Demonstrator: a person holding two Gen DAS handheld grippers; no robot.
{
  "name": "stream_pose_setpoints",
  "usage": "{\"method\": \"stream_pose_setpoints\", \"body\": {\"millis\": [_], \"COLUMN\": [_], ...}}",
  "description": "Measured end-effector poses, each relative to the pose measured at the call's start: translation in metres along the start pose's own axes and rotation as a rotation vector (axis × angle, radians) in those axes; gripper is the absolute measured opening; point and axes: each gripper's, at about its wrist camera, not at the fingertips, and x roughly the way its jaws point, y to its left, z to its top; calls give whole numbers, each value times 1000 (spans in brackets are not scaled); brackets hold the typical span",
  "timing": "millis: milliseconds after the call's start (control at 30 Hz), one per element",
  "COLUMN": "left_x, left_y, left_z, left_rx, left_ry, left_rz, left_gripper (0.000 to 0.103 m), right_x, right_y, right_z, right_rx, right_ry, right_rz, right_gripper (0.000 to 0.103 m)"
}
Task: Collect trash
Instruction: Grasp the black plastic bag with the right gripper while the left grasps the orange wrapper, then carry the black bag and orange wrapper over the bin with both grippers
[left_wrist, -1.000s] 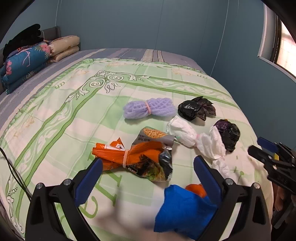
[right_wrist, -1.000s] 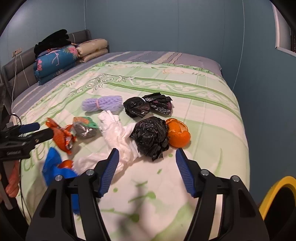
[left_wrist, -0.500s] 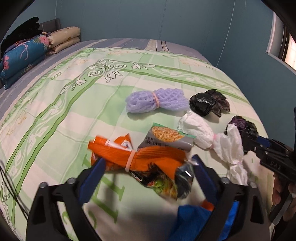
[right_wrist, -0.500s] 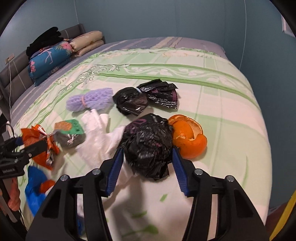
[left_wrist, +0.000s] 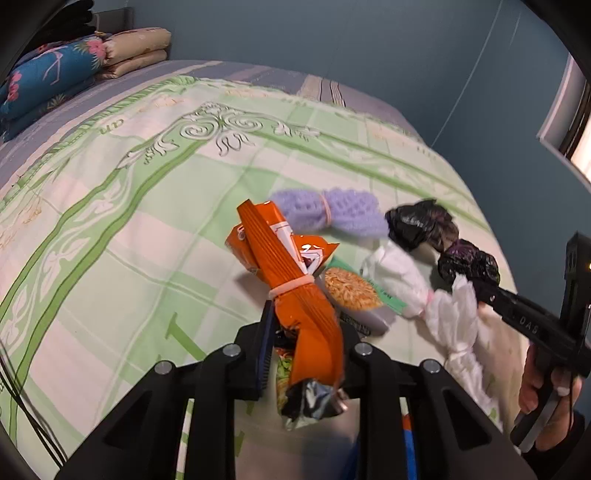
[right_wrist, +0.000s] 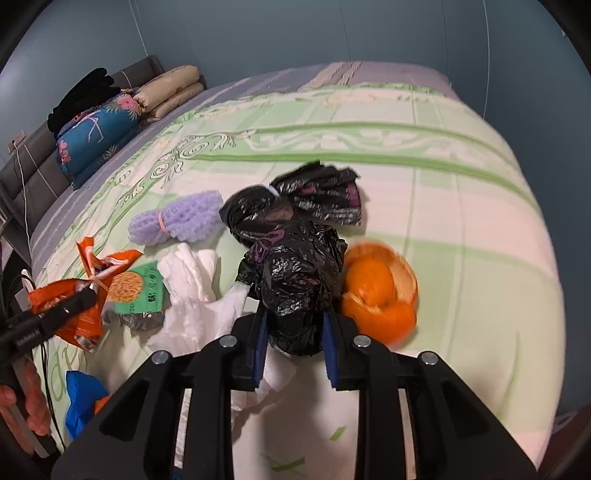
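Observation:
Trash lies on a green patterned bed cover (left_wrist: 129, 258). My left gripper (left_wrist: 303, 354) is shut on an orange snack wrapper (left_wrist: 295, 291) bound with a rubber band, tilted up off the cover. It also shows in the right wrist view (right_wrist: 70, 314). My right gripper (right_wrist: 293, 343) is shut on a crumpled black plastic bag (right_wrist: 295, 280), which also shows in the left wrist view (left_wrist: 469, 266). A white plastic bag (right_wrist: 199, 295) is tied to the black one.
A purple foam net (left_wrist: 328, 210), a second black bag (right_wrist: 306, 203), orange peel (right_wrist: 380, 291), a green noodle packet (right_wrist: 140, 291) and blue plastic (right_wrist: 81, 395) lie around. Folded pillows and blankets (right_wrist: 103, 122) sit at the bed's head. Blue walls surround the bed.
Both grippers moved forward and closed: the left onto the orange wrapper, lifting it, the right onto the black bag. The orange peel looks blurred, shifting slightly.

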Motion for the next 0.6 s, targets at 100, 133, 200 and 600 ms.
{"method": "stream_pose_setpoints", "body": {"millis": [100,133,200,600], "left_x": [-8,-11,-19,-83], "left_y": [4,6,8,-9], "left_z": [4,5,7,13], "left_rx": [-17,-22,-35,1], "left_ry": [-23,-32,-55,-213], "left_rz": [-10,-11,-17,-24], "left_gripper": [19,19,19,19], "right_x": [-13,-19,-31,-100], "right_y": [3,5,6,15], "right_z": [7,9,14,23], "right_rx": [-2,-6,-1,-12], "right_ry": [-38,-52,-80,-207], "right_rz": [6,9,20,39], "right_gripper": [23,23,23,23]}}
